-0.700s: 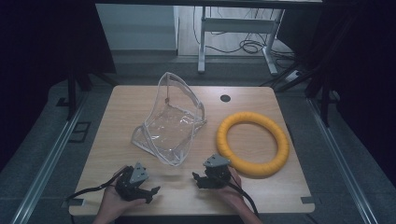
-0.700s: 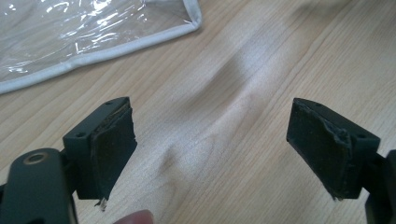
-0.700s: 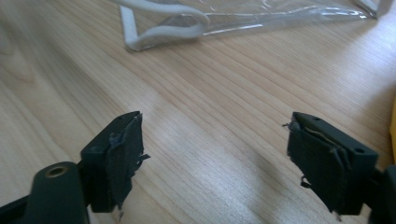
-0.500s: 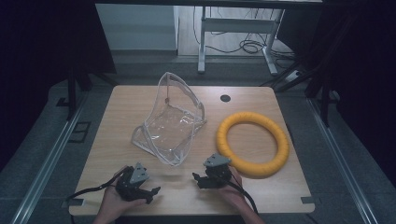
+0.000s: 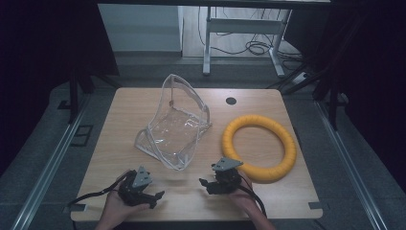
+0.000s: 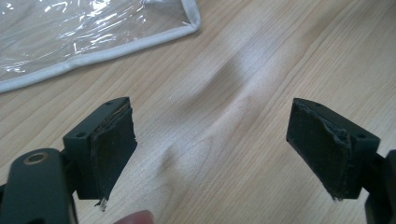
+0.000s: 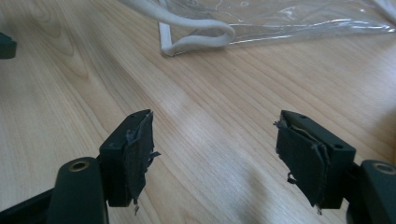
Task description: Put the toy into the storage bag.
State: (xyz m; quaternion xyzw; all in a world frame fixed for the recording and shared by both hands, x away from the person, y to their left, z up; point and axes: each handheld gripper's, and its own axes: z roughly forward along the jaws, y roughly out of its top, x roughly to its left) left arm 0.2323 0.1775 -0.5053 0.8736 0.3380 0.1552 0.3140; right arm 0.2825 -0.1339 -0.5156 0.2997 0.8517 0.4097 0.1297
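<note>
A clear plastic bag (image 5: 173,125) with white trim stands half open on the middle of the wooden table (image 5: 119,120). To its right lies a yellow foam ring (image 5: 258,146) flat on the wood. My left gripper (image 5: 154,196) rests near the front edge, left of centre, jaws open over bare wood (image 6: 210,149), with the bag's corner (image 6: 93,32) ahead of it. My right gripper (image 5: 206,185) sits just in front of the ring's near-left side. It is open and empty (image 7: 212,154), facing the bag's white-trimmed edge (image 7: 196,39).
A small dark round grommet (image 5: 231,100) sits at the table's far edge. Beyond the table are a desk frame (image 5: 239,28) and cables on the floor. A cable (image 5: 91,196) trails from the left gripper toward the front left corner.
</note>
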